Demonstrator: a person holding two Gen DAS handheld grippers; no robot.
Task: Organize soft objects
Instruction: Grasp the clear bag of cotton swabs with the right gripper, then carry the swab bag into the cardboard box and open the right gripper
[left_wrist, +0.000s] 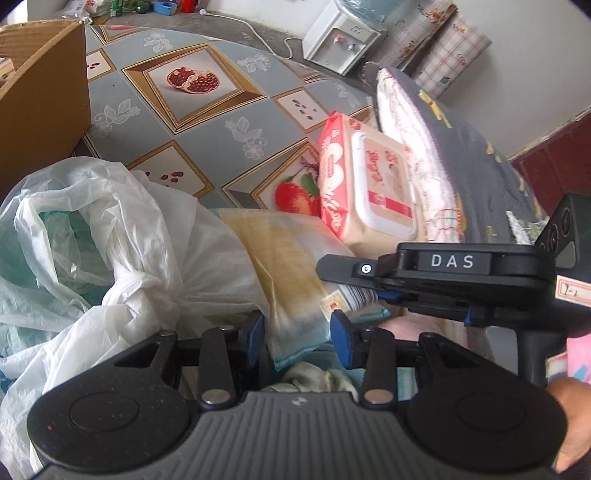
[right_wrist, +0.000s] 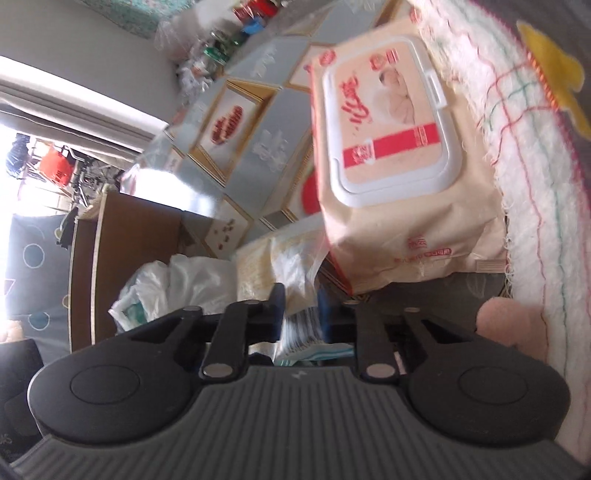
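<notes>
Yellow-white tissue pack: gripped by both the left tool and right tool. Wet-wipes pack lies beyond on the desk.

Glossy plastic wipes pack, fluffy cloth towel, crinkled plastic bag.

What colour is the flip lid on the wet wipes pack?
White-rimmed, with a peach label and a red band: wet wipes pack lid, clearest in the right wrist view.

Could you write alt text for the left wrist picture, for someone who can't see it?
Two hand-held tools grip one clear plastic packet of yellowish sheets: the left tool at its near end, the right tool from the right. A knotted white plastic bag lies left, a wet-wipes pack behind, on a fruit-patterned tablecloth.
</notes>
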